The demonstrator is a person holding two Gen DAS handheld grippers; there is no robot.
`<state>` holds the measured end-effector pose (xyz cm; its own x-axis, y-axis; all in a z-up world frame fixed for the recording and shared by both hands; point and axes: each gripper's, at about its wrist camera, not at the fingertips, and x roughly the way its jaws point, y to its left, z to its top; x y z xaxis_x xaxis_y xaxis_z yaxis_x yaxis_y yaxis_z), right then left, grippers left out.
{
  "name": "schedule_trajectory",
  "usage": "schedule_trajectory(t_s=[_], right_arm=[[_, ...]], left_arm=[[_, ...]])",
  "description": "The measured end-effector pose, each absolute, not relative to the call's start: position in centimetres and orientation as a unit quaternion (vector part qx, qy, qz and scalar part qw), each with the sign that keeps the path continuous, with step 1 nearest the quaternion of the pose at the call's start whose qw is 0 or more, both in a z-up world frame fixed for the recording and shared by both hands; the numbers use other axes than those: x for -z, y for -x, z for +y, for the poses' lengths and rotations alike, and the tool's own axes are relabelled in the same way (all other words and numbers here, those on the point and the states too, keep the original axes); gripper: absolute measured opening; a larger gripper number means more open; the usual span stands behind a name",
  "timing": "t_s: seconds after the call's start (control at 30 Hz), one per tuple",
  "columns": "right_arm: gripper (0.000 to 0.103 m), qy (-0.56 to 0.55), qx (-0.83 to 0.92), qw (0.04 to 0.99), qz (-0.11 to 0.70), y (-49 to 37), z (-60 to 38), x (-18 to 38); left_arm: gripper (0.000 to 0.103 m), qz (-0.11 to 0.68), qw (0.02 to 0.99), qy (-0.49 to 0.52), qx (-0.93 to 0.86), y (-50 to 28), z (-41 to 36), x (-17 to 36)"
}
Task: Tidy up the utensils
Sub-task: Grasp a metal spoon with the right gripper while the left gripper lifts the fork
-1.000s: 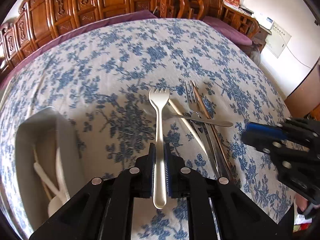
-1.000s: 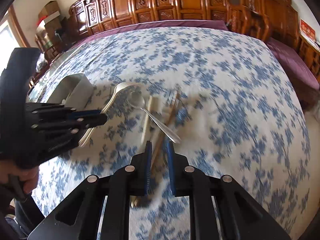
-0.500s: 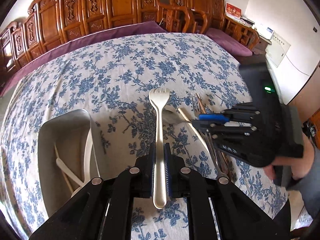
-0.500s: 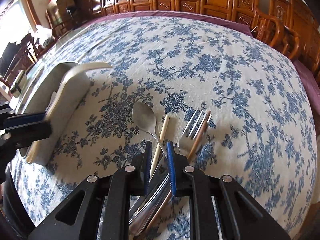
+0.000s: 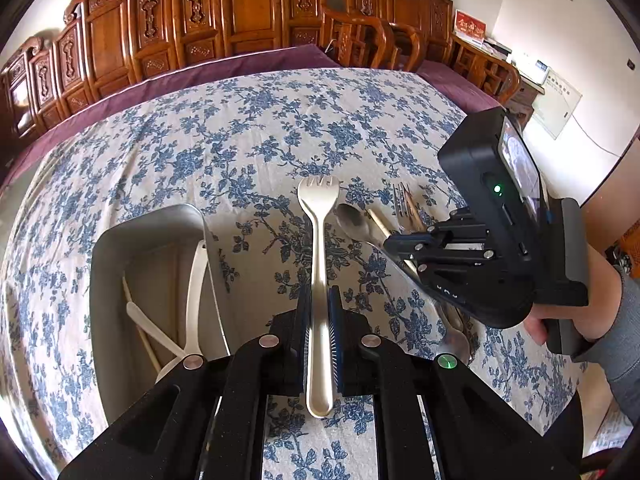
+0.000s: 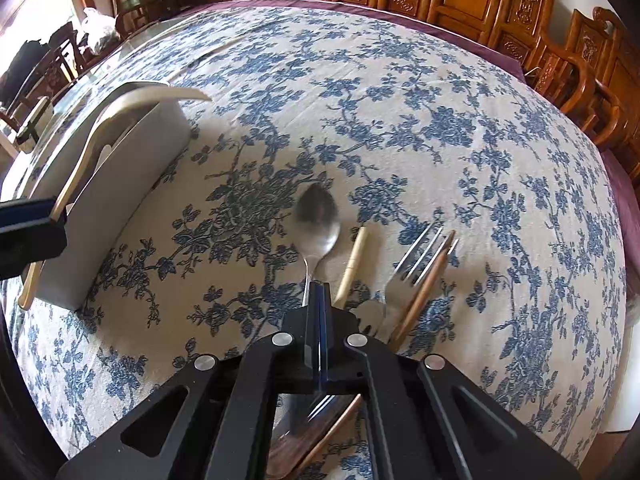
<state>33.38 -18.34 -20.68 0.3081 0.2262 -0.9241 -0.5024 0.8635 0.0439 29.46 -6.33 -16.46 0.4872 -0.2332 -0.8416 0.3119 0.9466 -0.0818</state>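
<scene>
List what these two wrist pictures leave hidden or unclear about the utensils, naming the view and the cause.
- Right wrist view: the handles of the metal spoon, fork and chopsticks lie under the right gripper.
- Same view: whether its shut jaws pinch the spoon's handle.
- Left wrist view: the container wall hides part of its contents.

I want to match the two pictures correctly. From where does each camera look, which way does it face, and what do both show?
Left wrist: sits on the left gripper, facing down and forward over the floral tablecloth; own fingers clamp a spork; the right gripper and hand show.
Right wrist: sits on the right gripper, shut on a spoon; the left gripper's tip shows.
Shared: spoon, metal fork, chopsticks, grey tray.
</scene>
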Motion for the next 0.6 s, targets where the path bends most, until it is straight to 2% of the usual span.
schedule_trajectory(t_s=[0.2,0.27,0.33,0.6], right_arm=[[0.001,0.108,-0.228,0.801,0.543,-33.6,-17.9,20.4],[0.015,0.103,-0.223,0.804,0.541,-33.8,-17.9,20.2],[0.021,0.095,-0.222,0.803,0.545,-33.8,-17.8,20.3],[0.021,0.111,-0.196,0.8,0.556,-33.6,-16.9,21.1]], left_arm=[[0.008,0.478,0.864,-0.038,0.154,-29.3,-5.6,16.0],[0.008,0.477,0.865,-0.037,0.154,-29.2,-5.3,15.9],[0.008,0.476,0.865,-0.036,0.154,-29.2,-5.2,15.8],[0.008,0.473,0.866,-0.035,0.155,-29.0,-4.9,15.7]])
